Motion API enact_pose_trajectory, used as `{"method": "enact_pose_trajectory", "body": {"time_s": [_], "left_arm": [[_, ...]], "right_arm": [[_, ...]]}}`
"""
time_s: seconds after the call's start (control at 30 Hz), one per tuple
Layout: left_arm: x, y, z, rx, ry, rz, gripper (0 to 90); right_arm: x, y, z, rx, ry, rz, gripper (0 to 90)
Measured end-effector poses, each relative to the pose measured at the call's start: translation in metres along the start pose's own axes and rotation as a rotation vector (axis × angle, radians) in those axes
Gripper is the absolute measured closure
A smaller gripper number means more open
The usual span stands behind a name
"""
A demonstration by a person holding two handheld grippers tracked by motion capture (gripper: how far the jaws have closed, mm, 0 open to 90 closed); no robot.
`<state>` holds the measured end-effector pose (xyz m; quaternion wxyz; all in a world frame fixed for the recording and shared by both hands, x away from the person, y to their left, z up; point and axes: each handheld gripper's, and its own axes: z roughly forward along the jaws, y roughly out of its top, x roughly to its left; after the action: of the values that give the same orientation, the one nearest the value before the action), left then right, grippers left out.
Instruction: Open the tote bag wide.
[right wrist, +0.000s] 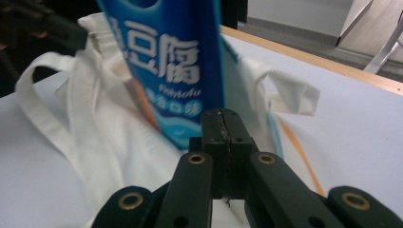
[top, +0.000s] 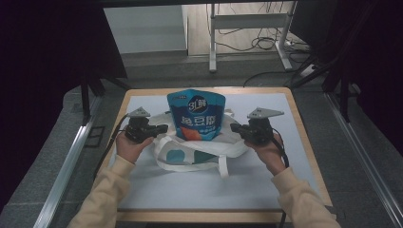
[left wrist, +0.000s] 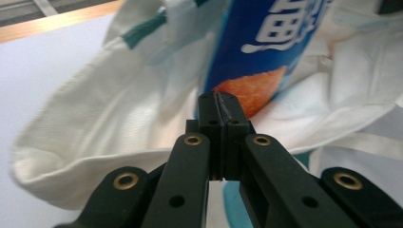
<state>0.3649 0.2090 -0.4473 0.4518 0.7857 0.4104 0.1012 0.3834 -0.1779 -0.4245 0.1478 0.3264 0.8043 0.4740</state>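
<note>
Pouch (top: 196, 114) stands upright in the mouth of a white tote (top: 199, 151), near the middle of the table (top: 304, 142) and a little toward its far edge. Its long axis runs straight up, and most of its blue body rises clear of the cloth. The bag lies slumped flat around its base, with one strap (top: 222, 167) trailing toward the near edge.

Both tongs flank the pouch at about the height of the bag's rim. The left gripper (top: 164, 128) comes in from the left edge side, the right gripper (top: 235, 127) from the right, each pointing inward at the pouch. Both are clenched: in the left gripper view the jaws meet tight on a thin fold of tote cloth (left wrist: 142, 118), and the right gripper view shows the same on the other side of the rim (right wrist: 119, 142).

The pouch sits between the two, roughly equally near each. Judging from this, the coming move is to lift both rims evenly so the cloth rises around the pouch without tipping it.
</note>
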Motion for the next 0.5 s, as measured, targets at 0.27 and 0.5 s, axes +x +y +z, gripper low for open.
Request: {"method": "enact_pose_trajectory", "body": {"time_s": [0.27, 0.5], "left_arm": [[-0.009, -0.011, 0.013, 0.057, -0.039, 0.03, 90.0], [-0.011, -0.022, 0.02, 0.093, -0.062, 0.044, 90.0]], "right_arm": [[-0.018, 0.019, 0.03, 0.049, -0.047, 0.041, 89.2], [-0.036, 0.024, 0.046, 0.079, -0.083, 0.104, 89.2]]}}
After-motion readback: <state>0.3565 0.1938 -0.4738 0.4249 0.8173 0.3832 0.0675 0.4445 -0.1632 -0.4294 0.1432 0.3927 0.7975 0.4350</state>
